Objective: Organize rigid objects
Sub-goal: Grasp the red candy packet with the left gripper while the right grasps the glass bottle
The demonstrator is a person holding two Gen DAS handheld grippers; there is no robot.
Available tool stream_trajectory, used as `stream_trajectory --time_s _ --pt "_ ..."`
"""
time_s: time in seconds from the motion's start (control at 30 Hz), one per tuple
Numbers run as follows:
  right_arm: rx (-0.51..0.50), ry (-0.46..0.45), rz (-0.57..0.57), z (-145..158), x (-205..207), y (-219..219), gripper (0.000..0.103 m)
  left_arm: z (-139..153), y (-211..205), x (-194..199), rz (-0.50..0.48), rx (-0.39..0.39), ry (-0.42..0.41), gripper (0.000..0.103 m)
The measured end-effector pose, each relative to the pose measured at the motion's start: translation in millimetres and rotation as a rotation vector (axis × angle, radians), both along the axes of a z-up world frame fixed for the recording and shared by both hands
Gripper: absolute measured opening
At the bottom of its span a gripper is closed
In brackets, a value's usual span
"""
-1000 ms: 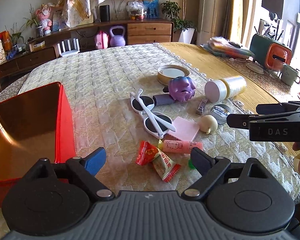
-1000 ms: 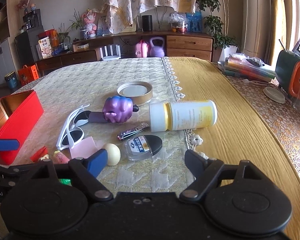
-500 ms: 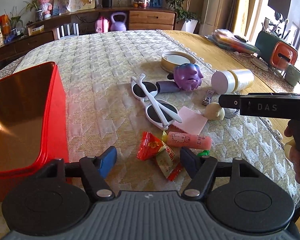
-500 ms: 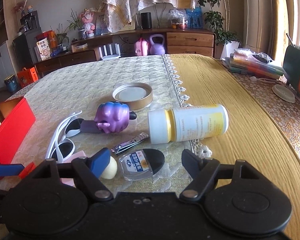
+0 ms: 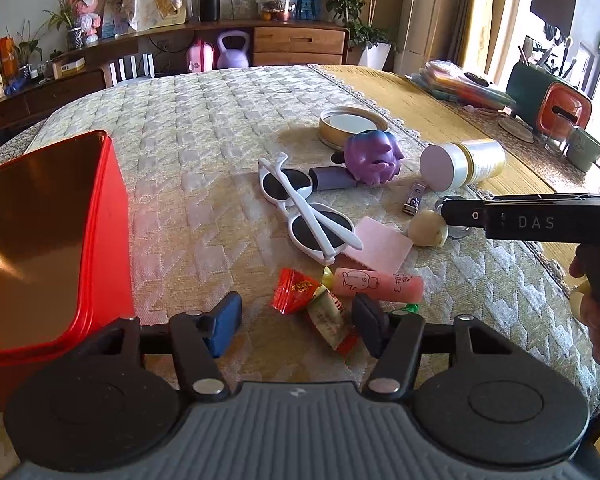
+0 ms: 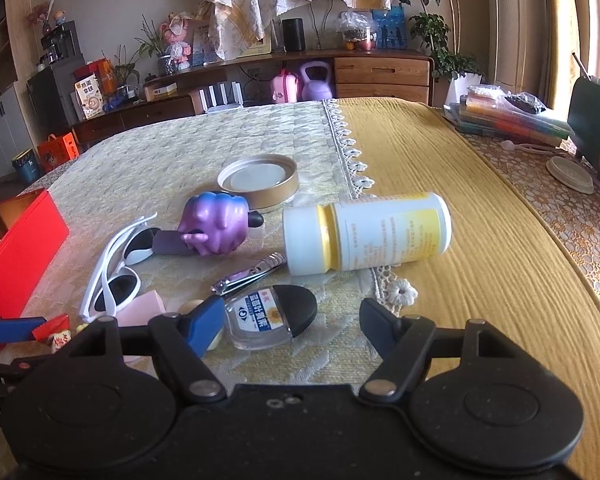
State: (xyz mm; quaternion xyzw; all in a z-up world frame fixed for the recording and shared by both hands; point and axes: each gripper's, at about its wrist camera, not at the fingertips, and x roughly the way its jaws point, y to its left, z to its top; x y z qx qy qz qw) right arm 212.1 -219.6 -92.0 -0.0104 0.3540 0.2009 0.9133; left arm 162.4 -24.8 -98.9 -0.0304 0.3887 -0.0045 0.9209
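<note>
Two grippers work the tabletop's near edge: the left gripper (image 5: 296, 320) is low with jaws spread wide, and the red candy wrapper (image 5: 314, 300) lies right between its fingertips, touching neither. Right gripper (image 6: 292, 320), jaws wide too, frames the small clear bottle (image 6: 270, 316), which sits just beside its blue finger (image 6: 204, 322).

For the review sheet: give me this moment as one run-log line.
left gripper: open over candy wrappers | right gripper: open around small flat bottle | red tin: nothing visible inside
</note>
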Motion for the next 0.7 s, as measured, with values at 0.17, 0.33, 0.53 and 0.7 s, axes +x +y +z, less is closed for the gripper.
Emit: stream_trajectory --time_s 0.17,0.33,0.53,0.7 --pt "0.033 0.007 0.060 5.1 -2.5 5.0 0.073 1.2 2.9 1.3 0.000 -0.013 0.003 0.057" --pt "-0.011 -0.030 0.096 10.2 -9.2 -0.7 0.078 1.0 3.3 1.7 0.000 -0.015 0.002 0.057" --pt "-0.043 -0.021 0.116 5.3 -9.8 -10.2 0.077 1.0 2.8 1.9 -0.001 -0.016 0.000 0.057" --pt "-0.062 -0.013 0.123 -4.0 -2.7 -0.5 0.072 0.5 2.0 1.5 -0.001 -0.015 -0.002 0.057"
